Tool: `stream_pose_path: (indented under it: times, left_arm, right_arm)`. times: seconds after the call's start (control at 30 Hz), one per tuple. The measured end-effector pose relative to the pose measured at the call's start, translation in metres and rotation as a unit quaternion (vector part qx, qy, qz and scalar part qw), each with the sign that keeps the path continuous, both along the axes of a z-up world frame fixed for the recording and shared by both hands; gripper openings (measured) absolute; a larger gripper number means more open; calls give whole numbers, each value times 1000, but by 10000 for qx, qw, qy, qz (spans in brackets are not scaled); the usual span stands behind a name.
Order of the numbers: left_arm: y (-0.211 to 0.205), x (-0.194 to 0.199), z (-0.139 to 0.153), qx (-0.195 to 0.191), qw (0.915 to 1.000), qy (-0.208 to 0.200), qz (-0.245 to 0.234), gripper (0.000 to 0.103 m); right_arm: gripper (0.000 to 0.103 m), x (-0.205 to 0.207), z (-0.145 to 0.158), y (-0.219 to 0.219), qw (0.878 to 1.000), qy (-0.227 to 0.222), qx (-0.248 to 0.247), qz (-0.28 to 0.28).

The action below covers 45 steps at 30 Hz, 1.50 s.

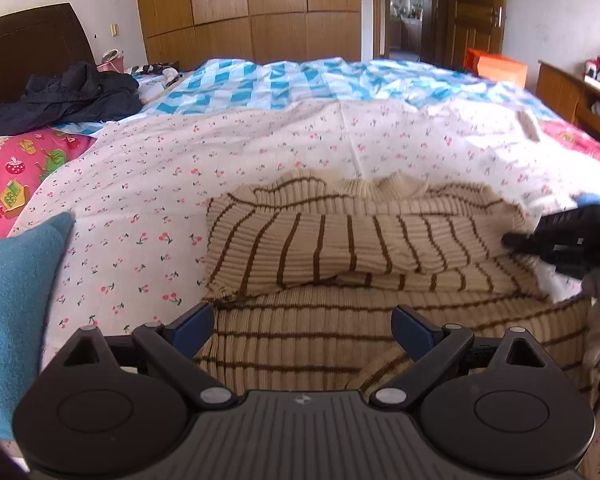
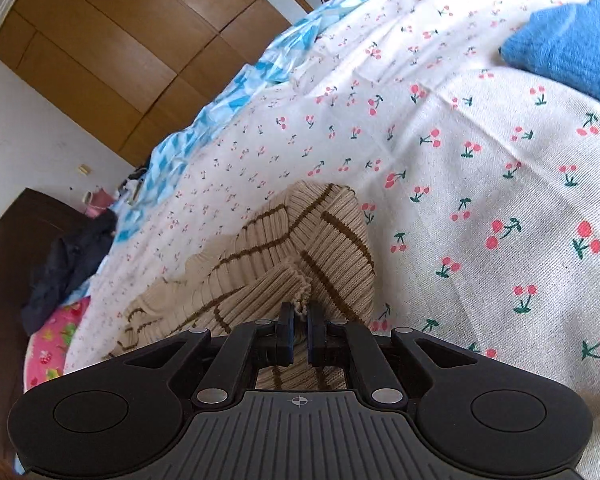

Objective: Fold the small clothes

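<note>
My left gripper (image 1: 302, 330) hangs over the near hem of a cream sweater (image 1: 340, 248) with brown stripes, its blue-padded jaws spread wide with nothing between them. The sweater lies partly folded on a cherry-print sheet (image 1: 220, 152), one sleeve laid across its chest. At the frame's right edge my right gripper (image 1: 512, 239) (a dark blur) touches that sleeve's end; its jaw state is unclear here. A teal cushion (image 1: 16, 300) sits left; dark clothing (image 1: 72, 96) lies heaped by the headboard (image 1: 28, 44).
</note>
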State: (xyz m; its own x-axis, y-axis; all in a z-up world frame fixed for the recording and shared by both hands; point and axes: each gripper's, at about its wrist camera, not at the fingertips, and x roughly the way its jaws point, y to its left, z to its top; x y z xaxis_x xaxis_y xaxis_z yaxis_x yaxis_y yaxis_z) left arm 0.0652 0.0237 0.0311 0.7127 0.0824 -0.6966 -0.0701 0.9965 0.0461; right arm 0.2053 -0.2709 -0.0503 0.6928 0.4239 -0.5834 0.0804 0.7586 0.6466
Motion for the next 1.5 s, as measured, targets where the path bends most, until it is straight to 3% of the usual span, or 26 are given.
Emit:
stream_pose_path:
  times: [0.3, 0.53, 0.67, 0.73, 0.8, 0.97, 1.07, 1.13, 1.2, 1.27, 1.37, 1.47, 1.5]
  left_arm:
    - [4, -23, -22, 44, 9989, 442, 161, 99]
    - [30, -35, -16, -388, 9974, 427, 425, 99]
    - [41, -19, 3, -534, 9979, 144, 344, 99]
    - [44, 4, 14, -350, 9992, -88, 182, 99]
    - [46, 34, 20, -173, 9995, -250, 44, 99]
    - [51, 119, 13, -365, 9980, -337, -390, 99]
    - [38, 167, -4, -24, 9970, -235, -739, 99]
    - [33, 194, -20, 190, 9958, -58, -893, 99]
    - [33, 215, -40, 455, 9942, 190, -955, 99]
    - [38, 228, -61, 790, 9937, 383, -689, 99]
    - [56, 235, -73, 455, 9980, 325, -299, 103]
    - [60, 234, -70, 459, 9988, 104, 99, 103]
    - [57, 235, -70, 579, 9982, 56, 147, 103]
  right_arm:
    - [12, -8, 11, 5, 9979, -231, -595, 136]
    - [17, -31, 24, -3, 9961, -305, -821, -132]
    - [18, -32, 53, 5, 9916, -963, -862, -25]
    - [34, -15, 65, 20, 9878, -1138, -958, 464]
    - [39, 9, 70, 40, 9796, -1226, -1298, 923]
    - [38, 75, 60, 92, 9461, -1123, -2229, 2065]
    - [38, 101, 44, 121, 9158, -945, -2767, 2754]
    - [38, 110, 36, 131, 8970, -973, -3255, 2827]
    - [42, 119, 29, 130, 8899, -997, -3353, 2928]
    - [36, 127, 20, 124, 8927, -722, -3300, 2984]
    - [26, 126, 18, 117, 8994, -712, -3260, 2825]
    - [2, 128, 22, 111, 9174, -750, -3259, 2158]
    - [0, 131, 22, 110, 9196, -675, -3398, 1854]
